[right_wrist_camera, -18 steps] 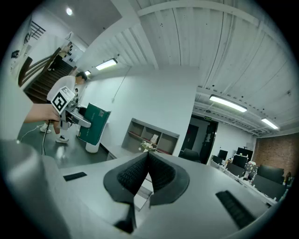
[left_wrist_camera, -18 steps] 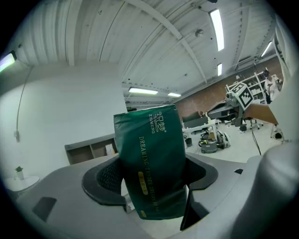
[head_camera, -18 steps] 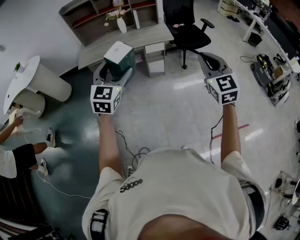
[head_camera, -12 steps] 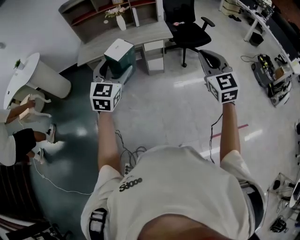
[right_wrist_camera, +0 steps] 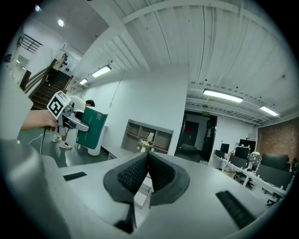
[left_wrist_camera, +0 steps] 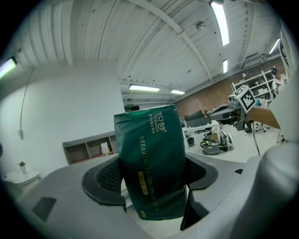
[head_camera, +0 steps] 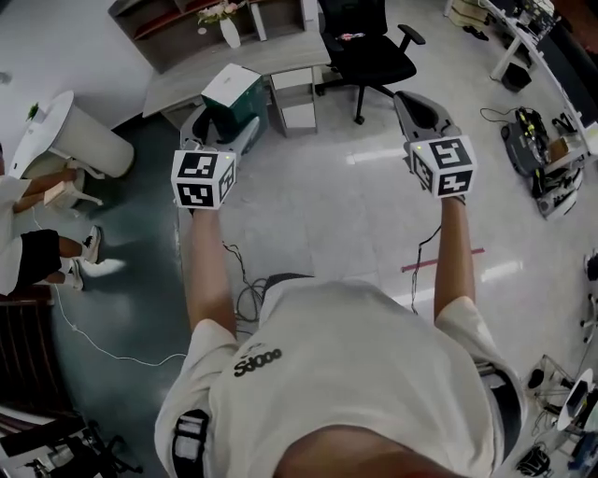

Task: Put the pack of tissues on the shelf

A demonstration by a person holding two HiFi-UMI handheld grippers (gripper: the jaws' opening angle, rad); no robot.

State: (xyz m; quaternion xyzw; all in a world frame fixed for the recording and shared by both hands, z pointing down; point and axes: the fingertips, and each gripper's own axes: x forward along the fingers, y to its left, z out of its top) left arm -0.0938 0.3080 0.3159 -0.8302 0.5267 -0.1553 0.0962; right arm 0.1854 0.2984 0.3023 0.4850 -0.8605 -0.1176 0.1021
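The pack of tissues is dark green with a white top and stands upright between the jaws of my left gripper, which is shut on it with the jaws set wide. In the head view the pack sticks out ahead of the left gripper, in the air in front of a grey desk. The shelf is a low grey unit of open compartments against the far wall, beyond the desk. My right gripper is shut with nothing in it and is held level with the left one.
A grey desk with a small drawer unit stands between me and the shelf, a white vase on it. A black office chair stands to its right. A person stands at far left by a white round table. Cables lie on the floor.
Both grippers have risen a little and the desk and shelf have slid toward the top of the head view. The person at far left has moved. The pack stays gripped.
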